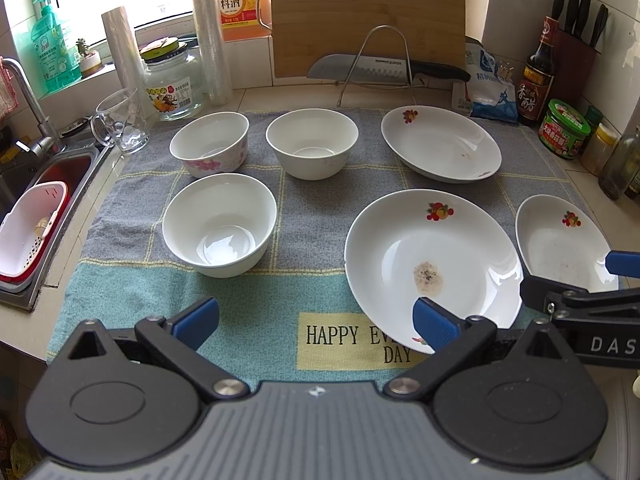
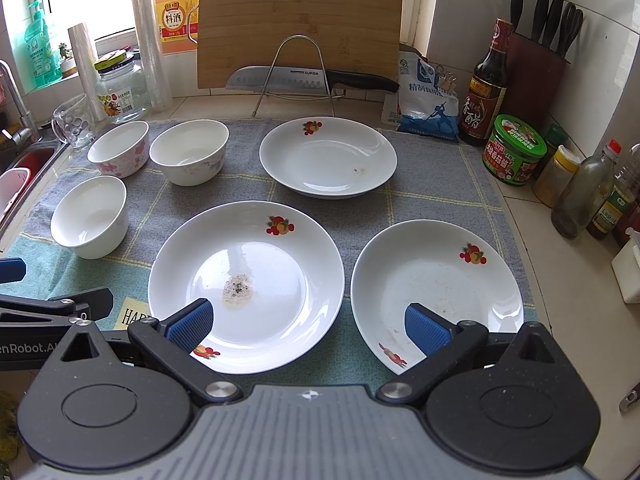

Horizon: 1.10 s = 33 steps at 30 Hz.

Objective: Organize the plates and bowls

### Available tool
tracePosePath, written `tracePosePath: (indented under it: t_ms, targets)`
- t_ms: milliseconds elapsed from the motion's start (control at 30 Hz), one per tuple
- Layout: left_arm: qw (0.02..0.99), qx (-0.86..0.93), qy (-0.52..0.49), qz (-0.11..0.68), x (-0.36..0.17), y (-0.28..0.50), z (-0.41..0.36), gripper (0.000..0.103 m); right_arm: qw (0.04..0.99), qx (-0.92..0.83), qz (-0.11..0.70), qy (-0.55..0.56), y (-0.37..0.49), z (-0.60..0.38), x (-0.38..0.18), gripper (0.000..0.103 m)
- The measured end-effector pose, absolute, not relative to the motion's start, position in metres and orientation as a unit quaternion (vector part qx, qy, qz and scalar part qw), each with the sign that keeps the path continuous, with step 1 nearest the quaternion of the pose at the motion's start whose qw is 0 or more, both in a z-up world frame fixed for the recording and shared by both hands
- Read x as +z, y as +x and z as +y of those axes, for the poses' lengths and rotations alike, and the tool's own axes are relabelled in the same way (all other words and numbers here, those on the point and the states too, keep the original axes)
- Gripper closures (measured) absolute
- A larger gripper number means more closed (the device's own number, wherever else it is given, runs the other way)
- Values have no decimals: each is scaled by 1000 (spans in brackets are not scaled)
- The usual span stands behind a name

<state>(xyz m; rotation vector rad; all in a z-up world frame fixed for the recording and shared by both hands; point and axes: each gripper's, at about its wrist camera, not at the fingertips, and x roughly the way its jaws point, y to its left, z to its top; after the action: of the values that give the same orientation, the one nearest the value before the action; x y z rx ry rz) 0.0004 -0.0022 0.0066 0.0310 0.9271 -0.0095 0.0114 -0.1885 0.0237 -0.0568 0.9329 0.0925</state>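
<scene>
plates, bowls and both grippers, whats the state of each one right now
left gripper: open, holding nothing
right gripper: open, holding nothing
near middle plate: unstacked, dirty spot in centre
right plate: unstacked, faint specks
far plate: unstacked, small stain
floral bowl: upright, empty
far plain bowl: upright, empty
near bowl: upright, empty
glass mug: upright, empty

A checked towel (image 2: 432,184) is covering the counter. Behind it, a bamboo cutting board (image 2: 300,20) is leaning against the wall, with a knife (image 2: 304,78) lying across a wire rack (image 2: 298,76). A glass mug (image 1: 120,120) and jar (image 1: 174,84) are standing near the sink (image 1: 48,184), while a knife block (image 2: 536,64) and vinegar bottle (image 2: 486,88) are sitting at the right.
</scene>
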Motion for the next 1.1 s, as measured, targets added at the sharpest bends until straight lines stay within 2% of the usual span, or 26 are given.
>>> tracePosePath:
  t_ms: [600,1100]
  targets:
    - [894,-14,18,447,10,5,-7,1,893,38,447,-29,12,-192,26,0]
    - [909,-90,4,406,7,10,6,1,917,23,396,-41,0,-186,34,0]
